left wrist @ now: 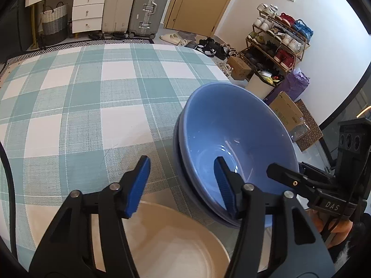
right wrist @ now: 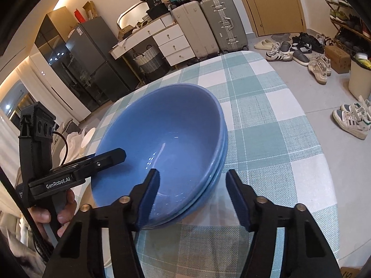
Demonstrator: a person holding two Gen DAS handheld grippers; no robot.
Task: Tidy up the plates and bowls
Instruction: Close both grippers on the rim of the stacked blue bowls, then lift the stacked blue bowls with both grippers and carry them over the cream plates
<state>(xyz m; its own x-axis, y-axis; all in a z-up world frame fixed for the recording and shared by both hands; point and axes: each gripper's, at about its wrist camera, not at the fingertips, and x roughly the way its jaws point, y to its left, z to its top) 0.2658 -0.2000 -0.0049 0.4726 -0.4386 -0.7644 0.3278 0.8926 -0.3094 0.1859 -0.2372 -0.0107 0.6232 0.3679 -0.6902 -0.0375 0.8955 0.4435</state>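
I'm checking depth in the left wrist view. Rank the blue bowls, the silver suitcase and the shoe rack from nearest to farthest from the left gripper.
1. Blue bowls, around its right finger, the left gripper straddling the rim.
2. Shoe rack, right, past the table.
3. Silver suitcase, far wall.

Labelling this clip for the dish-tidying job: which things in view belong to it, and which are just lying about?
Job:
- stacked blue bowls
- cream plate
- left claw
- right claw

Lying about:
- suitcases
- shoe rack
- cardboard box
- woven basket

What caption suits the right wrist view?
Right gripper straddling the rim of stacked blue bowls on a checked tablecloth.
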